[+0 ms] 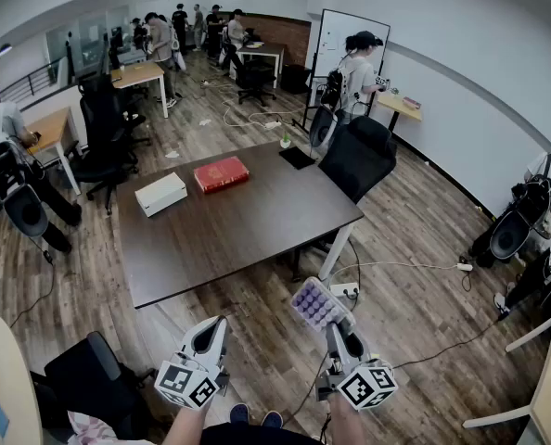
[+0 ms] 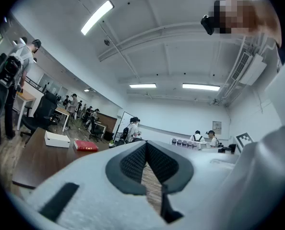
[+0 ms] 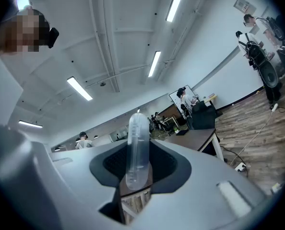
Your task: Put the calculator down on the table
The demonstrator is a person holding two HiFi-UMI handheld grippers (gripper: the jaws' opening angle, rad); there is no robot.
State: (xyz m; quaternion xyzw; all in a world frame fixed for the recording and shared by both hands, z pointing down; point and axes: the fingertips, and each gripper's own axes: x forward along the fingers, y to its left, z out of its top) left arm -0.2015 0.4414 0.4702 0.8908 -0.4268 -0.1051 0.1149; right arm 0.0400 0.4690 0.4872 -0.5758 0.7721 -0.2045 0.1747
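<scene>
Right tool (image 1: 339, 334) is gripping the calculator (image 1: 316, 302) by its near end, with the pads pinching across the thin body. In the right gripper view the casing is showing edge-on, as a slim, translucent strip standing between the jaws. Left tool (image 1: 214, 324) is closed and carrying nothing; its pads are meeting at the tips with only floor showing behind them. The calculator is hanging in the air over the floor, key face up, short of the near edge of the table (image 1: 248, 225) and not yet over it. The near half of the table is looking bare, while a white box (image 1: 160, 193) and a red book (image 1: 222, 174) are lying well apart from that landing area, toward the far side. Judging handling: the calculator is looking light and stiff, a flat plastic slab that is not sagging from a one-end hold. The smooth casing is probably slick, so it may be prone to pivoting in the pinch. The current hold across the end seems adequate. Setting it down likely calls for lowering it flat and low before letting go, since the keys and any display may be taking knocks badly.
</scene>
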